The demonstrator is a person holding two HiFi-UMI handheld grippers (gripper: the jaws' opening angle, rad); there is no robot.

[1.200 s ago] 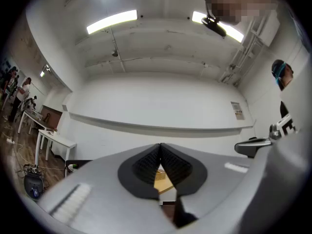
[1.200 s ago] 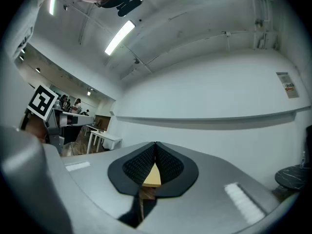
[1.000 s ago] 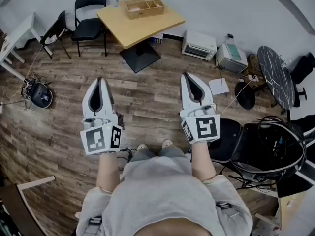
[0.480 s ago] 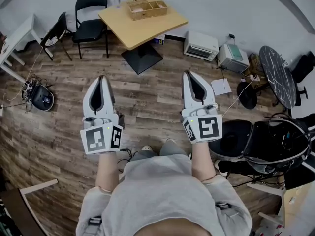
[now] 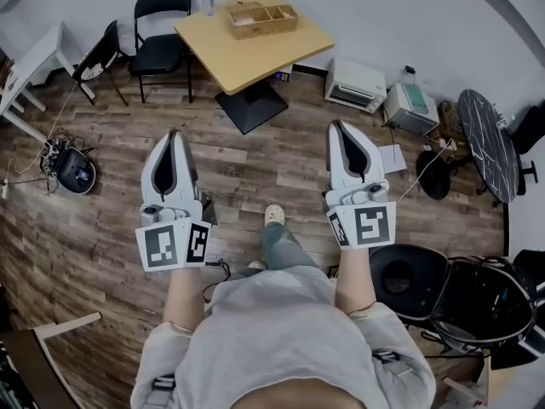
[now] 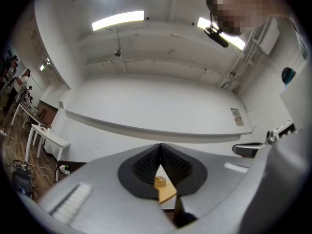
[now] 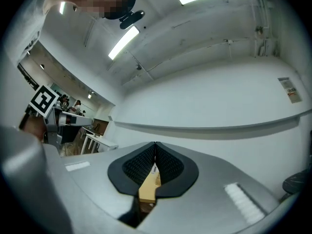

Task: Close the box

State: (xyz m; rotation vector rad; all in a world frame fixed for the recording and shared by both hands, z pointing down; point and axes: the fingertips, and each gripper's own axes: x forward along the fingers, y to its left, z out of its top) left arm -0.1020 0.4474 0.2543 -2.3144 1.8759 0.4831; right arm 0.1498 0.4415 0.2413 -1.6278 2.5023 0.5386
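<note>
Head view puts the wooden box [image 5: 261,19] on the far bench [image 5: 255,58], well apart from our left tongs [image 5: 174,135] and right tongs [image 5: 335,127], both pressed together and empty, so we judge that arriving like this could shove the box instead of shutting it.

Wood floor [image 5: 255,170] at frame centre open up to table [image 5: 255,54], upper centre. 2 black chairs [image 5: 157,24] crowd table's left side; white appliances [image 5: 353,83] flank right. Room above box [image 5: 260,17] free.
</note>
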